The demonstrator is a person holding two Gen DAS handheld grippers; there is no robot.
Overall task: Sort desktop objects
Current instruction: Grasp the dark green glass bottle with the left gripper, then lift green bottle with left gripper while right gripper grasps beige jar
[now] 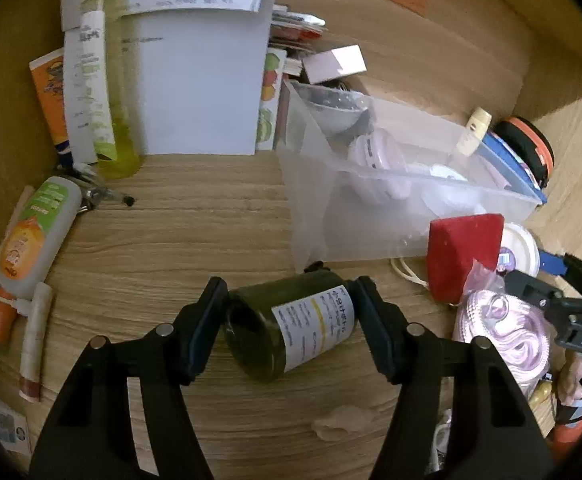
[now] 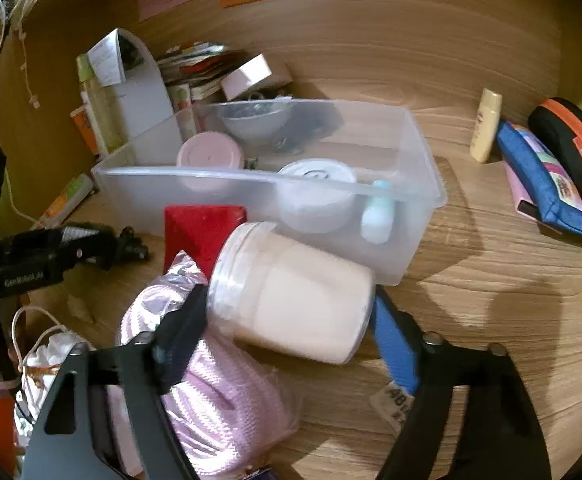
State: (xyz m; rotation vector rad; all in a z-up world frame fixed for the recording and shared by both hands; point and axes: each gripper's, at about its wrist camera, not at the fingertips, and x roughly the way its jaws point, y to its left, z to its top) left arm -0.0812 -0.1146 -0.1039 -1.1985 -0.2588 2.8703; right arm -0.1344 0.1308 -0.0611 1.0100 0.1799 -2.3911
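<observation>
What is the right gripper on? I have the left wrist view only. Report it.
Observer: The right gripper has a cream jar between its fingers, with one pad at the lid end and the other at the base.
Operator: Give me how the jar lies.
Observer: It lies on its side. The lid end rests on a pink knitted bundle, just in front of the clear bin.
Operator: Tell me what sits in the bin's near right corner.
Observer: A small pale blue bottle stands against the front wall.
</observation>
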